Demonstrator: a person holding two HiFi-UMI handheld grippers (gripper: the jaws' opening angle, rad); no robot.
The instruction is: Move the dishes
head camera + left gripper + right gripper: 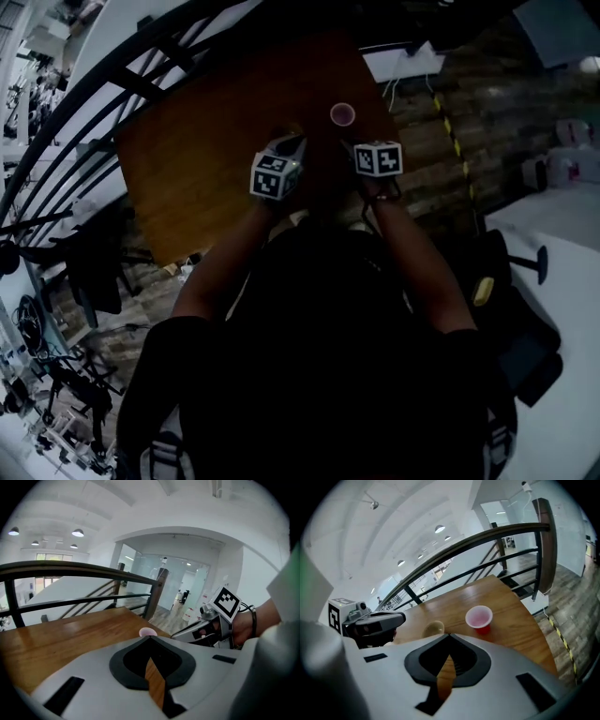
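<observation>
While both tools hover low over the wooden table (206, 159), neither one has hold of anything. On the left gripper (150, 641) the jaws are drawn close together, with just a thin slit between them, and only bare tabletop shows through that slit. The right gripper (448, 638) is the same: clenched to a narrow gap, wood grain in it and nothing caught.

Now the things on the table. A red cup (479, 618) stands upright just ahead of the right gripper's tips and a touch to their right, its pale inside open to the camera. A small tan dish (433, 629) sits ahead and to the left of those same tips, very near, with its lower edge cut off by the gripper's grey body. Cup and dish stand near each other but apart.

From the left gripper's side, only the cup's pale rim peeks over the jaw tips, dead ahead. The right gripper lies off to its right, marker cube up, jaws angled in towards the cup. The head view is dark, but it shows both marker cubes side by side at the table's near edge, with the cup just beyond and between them. A dark railing (487, 538) runs behind the table.
</observation>
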